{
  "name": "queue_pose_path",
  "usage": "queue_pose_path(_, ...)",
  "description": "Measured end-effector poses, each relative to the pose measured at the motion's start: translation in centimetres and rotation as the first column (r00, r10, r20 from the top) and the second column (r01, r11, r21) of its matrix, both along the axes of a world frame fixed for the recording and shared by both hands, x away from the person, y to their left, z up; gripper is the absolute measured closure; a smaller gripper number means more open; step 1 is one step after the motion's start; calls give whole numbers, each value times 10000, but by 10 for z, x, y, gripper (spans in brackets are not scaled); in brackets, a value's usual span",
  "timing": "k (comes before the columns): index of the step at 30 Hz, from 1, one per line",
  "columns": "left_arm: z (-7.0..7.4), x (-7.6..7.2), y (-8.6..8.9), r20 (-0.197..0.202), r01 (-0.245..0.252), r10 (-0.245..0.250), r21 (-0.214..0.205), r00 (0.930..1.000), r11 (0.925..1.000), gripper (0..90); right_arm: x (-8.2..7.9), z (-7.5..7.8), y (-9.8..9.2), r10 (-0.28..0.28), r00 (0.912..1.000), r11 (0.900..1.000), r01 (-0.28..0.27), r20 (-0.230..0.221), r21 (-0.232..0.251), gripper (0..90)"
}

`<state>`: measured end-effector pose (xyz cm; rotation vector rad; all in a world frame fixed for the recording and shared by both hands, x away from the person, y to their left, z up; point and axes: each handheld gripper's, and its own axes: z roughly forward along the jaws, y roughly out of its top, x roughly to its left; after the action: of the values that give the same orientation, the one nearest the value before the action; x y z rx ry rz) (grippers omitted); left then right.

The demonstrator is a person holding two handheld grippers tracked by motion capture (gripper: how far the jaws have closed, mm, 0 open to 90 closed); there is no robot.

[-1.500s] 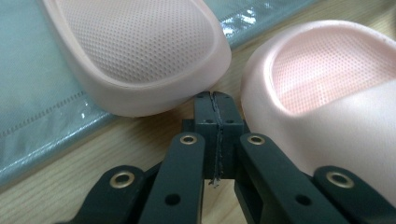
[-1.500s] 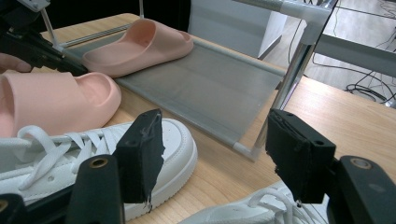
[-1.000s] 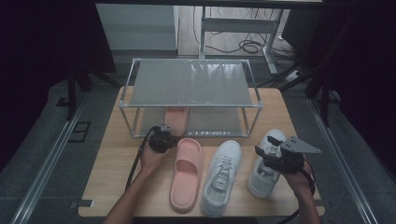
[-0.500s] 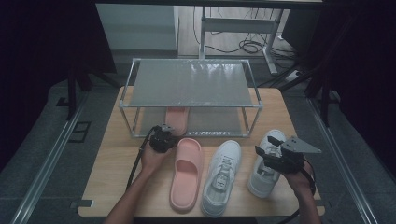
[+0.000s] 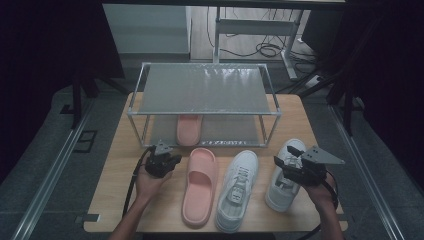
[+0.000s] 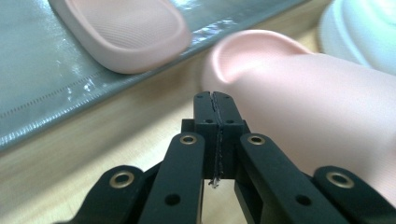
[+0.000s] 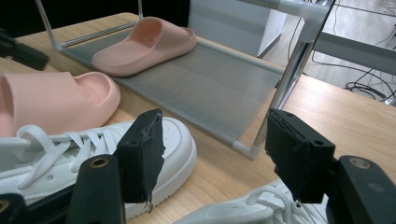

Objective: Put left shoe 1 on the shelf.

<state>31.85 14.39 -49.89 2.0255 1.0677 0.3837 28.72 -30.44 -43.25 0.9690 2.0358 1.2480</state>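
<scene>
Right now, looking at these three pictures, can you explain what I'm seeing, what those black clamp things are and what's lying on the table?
A person sits at a wooden table and holds a hand-operated clamp, called a gripper, in each hand. The high view looks down from above the person. The other two pictures come from small cameras riding on each gripper, looking along its black jaws.

The left gripper has its jaws closed together with nothing between them, right beside a pink slipper. The right gripper is open and empty, hovering over a white sneaker; a second white sneaker lies between that one and the slipper.

At the back stands a two-level shoe rack. The matching pink slipper already lies on its lower shelf.
</scene>
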Motion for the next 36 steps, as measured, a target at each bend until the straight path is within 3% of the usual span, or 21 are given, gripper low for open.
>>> queue_pose_path(1, 2, -8, 0, 19, 113, -113, -48, 9999, 9999, 900, 0, -1, 1, 30, 10000, 10000, -30, -17, -8, 381)
queue_pose_path(6, 4, -19, 0, -72, 389, -389, -5, 9992, 9992, 900, 0, -1, 2, 57, 10000, 10000, -57, -35, -11, 381)
queue_pose_path(11, 5, -33, 3, -156, 548, -556, -438, 9983, 9975, 900, 0, -1, 1, 25, 10000, 10000, -25, -4, 4, 381)
queue_pose_path(14, 5, -39, 4, -186, 729, -737, -412, 9971, 9965, 900, 0, -1, 2, 33, 10000, 10000, -33, -22, -10, 381)
queue_pose_path(19, 0, -51, 4, -425, 1034, -1067, -734, 9934, 9919, 900, -1, 0, 2, 53, 10000, 10000, -53, 2, 15, 381)
queue_pose_path(27, -4, -59, -6, -540, 1457, -1489, -590, 9874, 9876, 900, 0, -1, 2, 72, 10000, 10000, -72, -13, -22, 382)
queue_pose_path(36, 2, -65, -12, -413, 1590, -1625, -772, 9858, 9842, 900, -1, 0, 4, 125, 9999, 9999, -125, 25, -68, 383)
